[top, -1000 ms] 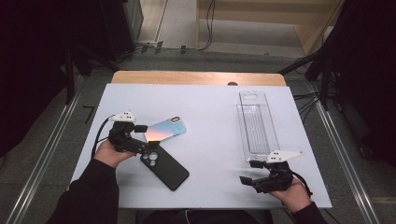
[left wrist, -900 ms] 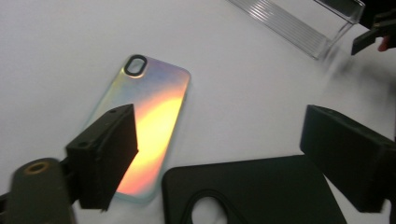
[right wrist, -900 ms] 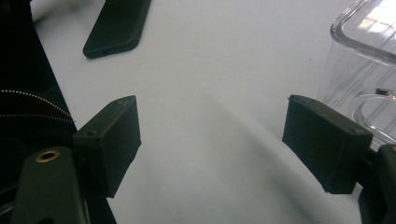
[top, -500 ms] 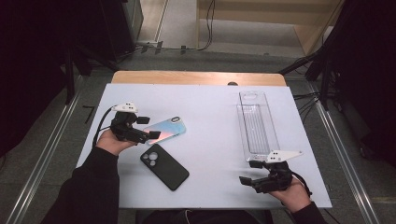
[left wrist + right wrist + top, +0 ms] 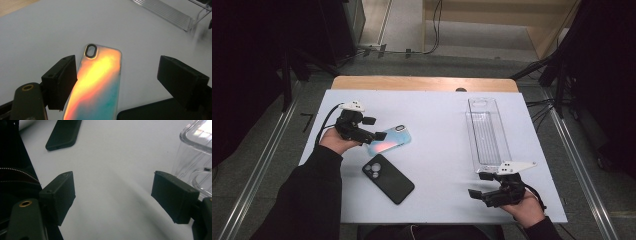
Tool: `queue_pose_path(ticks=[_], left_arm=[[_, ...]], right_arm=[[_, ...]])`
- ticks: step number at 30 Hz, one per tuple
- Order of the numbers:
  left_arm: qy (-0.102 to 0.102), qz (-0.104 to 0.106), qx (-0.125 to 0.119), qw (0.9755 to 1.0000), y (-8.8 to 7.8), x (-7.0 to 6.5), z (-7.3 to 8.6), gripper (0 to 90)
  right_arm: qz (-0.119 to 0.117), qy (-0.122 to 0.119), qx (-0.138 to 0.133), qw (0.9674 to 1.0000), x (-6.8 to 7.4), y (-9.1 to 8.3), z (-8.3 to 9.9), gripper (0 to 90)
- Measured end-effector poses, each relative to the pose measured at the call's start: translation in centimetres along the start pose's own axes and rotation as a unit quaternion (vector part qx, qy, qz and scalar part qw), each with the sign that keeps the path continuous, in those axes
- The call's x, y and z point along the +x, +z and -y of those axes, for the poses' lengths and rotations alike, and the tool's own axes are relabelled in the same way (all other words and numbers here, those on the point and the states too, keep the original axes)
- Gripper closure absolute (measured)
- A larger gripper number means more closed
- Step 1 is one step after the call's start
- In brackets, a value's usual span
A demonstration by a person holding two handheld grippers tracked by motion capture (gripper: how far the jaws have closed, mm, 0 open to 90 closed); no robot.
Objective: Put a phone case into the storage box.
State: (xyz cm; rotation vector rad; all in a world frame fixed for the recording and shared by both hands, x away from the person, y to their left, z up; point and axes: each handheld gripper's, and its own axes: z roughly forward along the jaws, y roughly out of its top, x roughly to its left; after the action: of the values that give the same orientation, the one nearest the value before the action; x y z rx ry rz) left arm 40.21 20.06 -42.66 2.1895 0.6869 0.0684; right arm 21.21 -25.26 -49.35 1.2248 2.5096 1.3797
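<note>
My left gripper [image 5: 379, 136] hides the iridescent phone case's [image 5: 390, 141] near end; in the left gripper view its lower part is cut off. The case lies flat on the white table [image 5: 437, 125], long axis along my jaws, camera cutout [image 5: 90, 50] pointing away. Jaws have just been closing, still apart, one touching its edge. Right gripper [image 5: 476, 186] gapes over bare table beside the clear tray [image 5: 486, 135].
</note>
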Motion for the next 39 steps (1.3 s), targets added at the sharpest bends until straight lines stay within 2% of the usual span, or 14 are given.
queue_pose_path(ticks=[3,8,16,20,21,27,32,33,37,39], left_arm=[[0.005,0.007,-0.003,1.0000,0.3,0.3,-0.2,16.8],[0.008,0.010,0.014,0.9998,1.3,1.1,-0.4,16.8],[0.014,0.009,0.030,0.9994,2.4,1.6,-0.9,15.4],[0.023,0.012,0.036,0.9990,3.0,1.6,-0.9,11.9],[0.025,0.010,0.038,0.9989,3.1,1.6,-0.9,3.0],[0.035,0.008,0.066,0.9972,3.9,1.5,-0.6,1.2],[0.041,0.005,0.068,0.9968,4.3,1.6,-0.5,1.2],[0.044,0.008,0.062,0.9971,4.5,1.6,-0.4,1.2],[0.051,0.003,0.059,0.9969,4.8,1.5,-0.3,1.2],[0.048,0.002,0.054,0.9974,5.1,1.5,-0.1,1.2]], right_arm=[[0.000,0.000,0.001,1.0000,0.0,0.0,0.0,17.2],[-0.001,0.000,0.001,1.0000,0.0,0.0,0.0,17.2],[-0.001,0.000,0.000,1.0000,0.0,0.0,0.0,17.2],[-0.001,0.000,0.000,1.0000,0.0,0.0,0.0,17.2],[0.000,0.000,0.000,1.0000,0.0,0.0,0.0,17.2],[0.000,0.000,0.001,1.0000,0.0,0.0,0.0,17.2],[0.000,0.000,0.002,1.0000,0.0,0.0,0.0,17.2],[0.000,-0.001,0.002,1.0000,0.0,0.0,0.0,17.2],[0.000,0.000,0.001,1.0000,0.0,-0.1,0.1,17.2],[0.001,0.001,0.000,1.0000,0.0,-0.1,0.1,17.2]])
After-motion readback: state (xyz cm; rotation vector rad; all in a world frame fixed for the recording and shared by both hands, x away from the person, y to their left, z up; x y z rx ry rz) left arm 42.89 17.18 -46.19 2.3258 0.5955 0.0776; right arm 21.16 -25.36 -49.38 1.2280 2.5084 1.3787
